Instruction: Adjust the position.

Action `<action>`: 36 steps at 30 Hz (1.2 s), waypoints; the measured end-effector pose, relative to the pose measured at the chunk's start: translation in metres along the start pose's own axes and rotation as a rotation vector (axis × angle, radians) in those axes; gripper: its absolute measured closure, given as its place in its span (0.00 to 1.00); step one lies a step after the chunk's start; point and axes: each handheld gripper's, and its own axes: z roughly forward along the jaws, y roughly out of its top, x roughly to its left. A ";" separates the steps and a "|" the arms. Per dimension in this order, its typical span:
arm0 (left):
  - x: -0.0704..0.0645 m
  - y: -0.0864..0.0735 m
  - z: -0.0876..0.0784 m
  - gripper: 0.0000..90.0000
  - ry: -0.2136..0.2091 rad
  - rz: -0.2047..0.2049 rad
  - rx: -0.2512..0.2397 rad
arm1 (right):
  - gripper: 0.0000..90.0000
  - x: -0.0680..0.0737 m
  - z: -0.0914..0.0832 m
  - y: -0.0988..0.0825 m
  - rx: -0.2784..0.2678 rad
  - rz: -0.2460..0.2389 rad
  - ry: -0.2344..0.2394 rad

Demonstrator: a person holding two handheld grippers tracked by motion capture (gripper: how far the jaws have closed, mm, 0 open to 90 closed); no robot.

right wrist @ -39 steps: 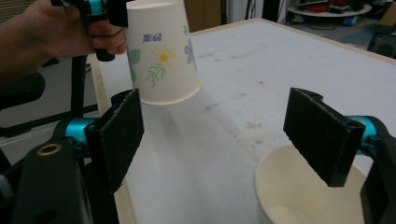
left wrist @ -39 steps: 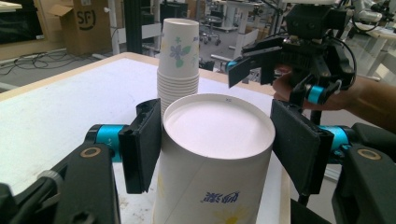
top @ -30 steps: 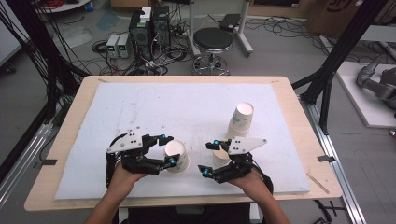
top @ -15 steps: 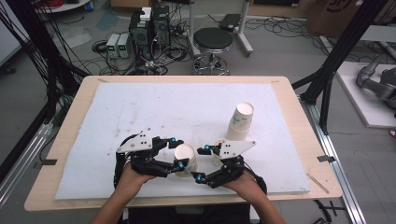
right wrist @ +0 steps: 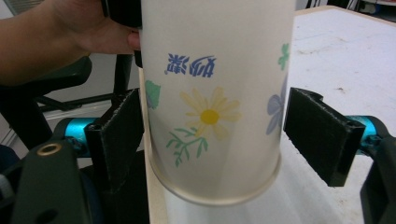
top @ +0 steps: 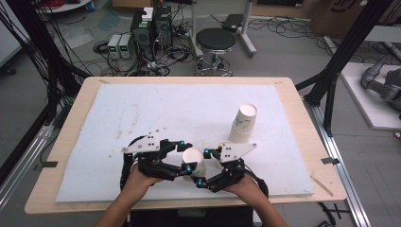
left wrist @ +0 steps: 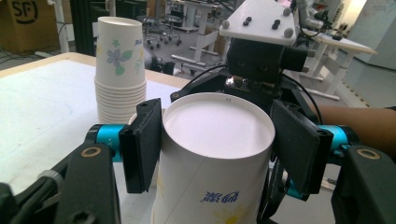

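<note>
At the tabletop's six o'clock edge, an upside-down white paper cup with printed flowers [top: 193, 161] hangs lifted between both hands, so picking it up looks done; carrying it onto the stack seems left. The left gripper [left wrist: 217, 144] pinches the cup near its upturned base, jaws tight on its wall. The right gripper [right wrist: 212, 135] stands spread around the cup's lower part, one pad [right wrist: 119, 135] touching, the other apart. Farther, towards two o'clock, stands the stack of inverted flowered paper cups [top: 243, 124].

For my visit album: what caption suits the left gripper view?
Left hand-held gripper clamps an upside-down paper cup beside a stack of cups.
</note>
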 end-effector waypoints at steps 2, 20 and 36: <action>0.000 0.000 0.002 0.40 -0.006 0.001 0.001 | 0.23 0.000 0.000 0.000 0.000 0.000 0.003; 0.001 0.001 -0.001 0.40 -0.021 -0.017 -0.016 | 0.34 -0.002 -0.002 0.000 0.005 -0.021 0.019; 0.000 0.003 -0.008 0.18 -0.044 -0.005 0.034 | 0.36 0.000 0.000 0.006 0.094 -0.058 0.020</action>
